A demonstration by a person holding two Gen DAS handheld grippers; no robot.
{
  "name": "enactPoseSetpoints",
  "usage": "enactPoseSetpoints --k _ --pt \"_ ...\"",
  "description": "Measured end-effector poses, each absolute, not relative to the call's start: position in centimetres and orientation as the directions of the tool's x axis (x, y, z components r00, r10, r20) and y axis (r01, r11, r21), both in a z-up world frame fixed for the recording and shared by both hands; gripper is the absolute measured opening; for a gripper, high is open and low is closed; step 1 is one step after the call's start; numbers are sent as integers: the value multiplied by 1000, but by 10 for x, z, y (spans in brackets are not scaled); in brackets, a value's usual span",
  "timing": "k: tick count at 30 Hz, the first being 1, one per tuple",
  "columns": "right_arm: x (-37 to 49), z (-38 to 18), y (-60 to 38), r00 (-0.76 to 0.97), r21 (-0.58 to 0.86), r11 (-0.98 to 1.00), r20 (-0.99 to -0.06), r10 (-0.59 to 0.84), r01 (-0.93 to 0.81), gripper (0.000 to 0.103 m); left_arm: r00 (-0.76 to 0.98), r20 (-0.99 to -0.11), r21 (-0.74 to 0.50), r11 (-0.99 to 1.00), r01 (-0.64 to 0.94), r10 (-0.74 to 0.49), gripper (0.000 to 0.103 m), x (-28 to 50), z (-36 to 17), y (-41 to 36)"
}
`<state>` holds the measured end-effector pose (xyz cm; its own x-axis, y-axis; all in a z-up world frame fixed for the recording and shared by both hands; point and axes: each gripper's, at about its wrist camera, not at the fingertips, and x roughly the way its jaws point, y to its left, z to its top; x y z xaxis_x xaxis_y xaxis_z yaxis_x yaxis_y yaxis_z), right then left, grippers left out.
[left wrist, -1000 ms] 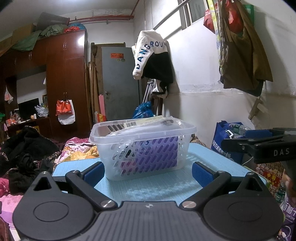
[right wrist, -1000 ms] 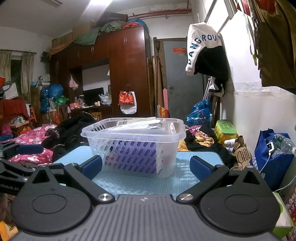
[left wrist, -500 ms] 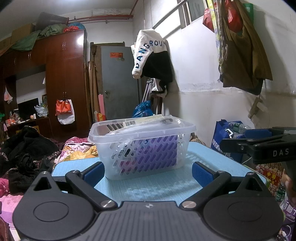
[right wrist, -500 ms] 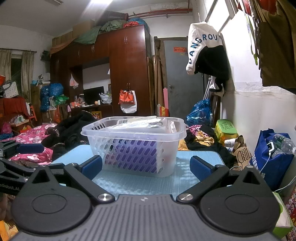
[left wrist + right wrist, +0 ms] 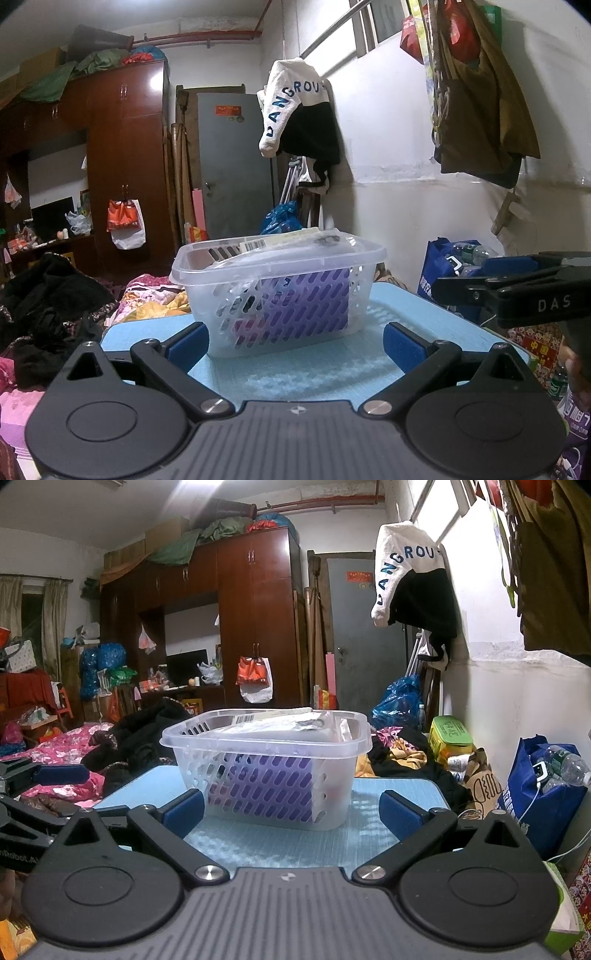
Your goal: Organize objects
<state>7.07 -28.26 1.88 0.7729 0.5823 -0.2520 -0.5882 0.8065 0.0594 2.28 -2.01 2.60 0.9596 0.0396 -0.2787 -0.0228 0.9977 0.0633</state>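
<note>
Basket (image 5: pixel 277 291) — clear, perforated, holding a purple pack (image 5: pixel 306 306) — sits mid-frame on the blue table (image 5: pixel 314 369), just beyond both grippers. Left gripper (image 5: pixel 295 341) and right gripper (image 5: pixel 291 812) gape wide — empty, touching nothing.

A dark red wardrobe (image 5: pixel 255 627) is standing against the far wall, bundles piling on top of it. A grey door (image 5: pixel 365 635) is sitting to its right. On the right, a white wall (image 5: pixel 406 206) is carrying hanging clothes — a hoodie (image 5: pixel 295 110) among them. Far left, curtains (image 5: pixel 11 627) are hanging.
</note>
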Motion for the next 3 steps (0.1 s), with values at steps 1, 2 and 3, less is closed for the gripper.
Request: enactPoseSetpoints --k 1,2,3 --pt "71 17 -283 772 59 806 -253 583 -589 103 960 -279 61 998 -20 36 101 23 26 -20" --pt "71 16 -283 771 58 806 -255 583 -590 103 960 -278 59 998 -21 36 101 22 26 -20" --pt "71 15 -283 770 58 805 -257 584 -591 103 960 -276 57 998 -24 38 101 22 26 -19"
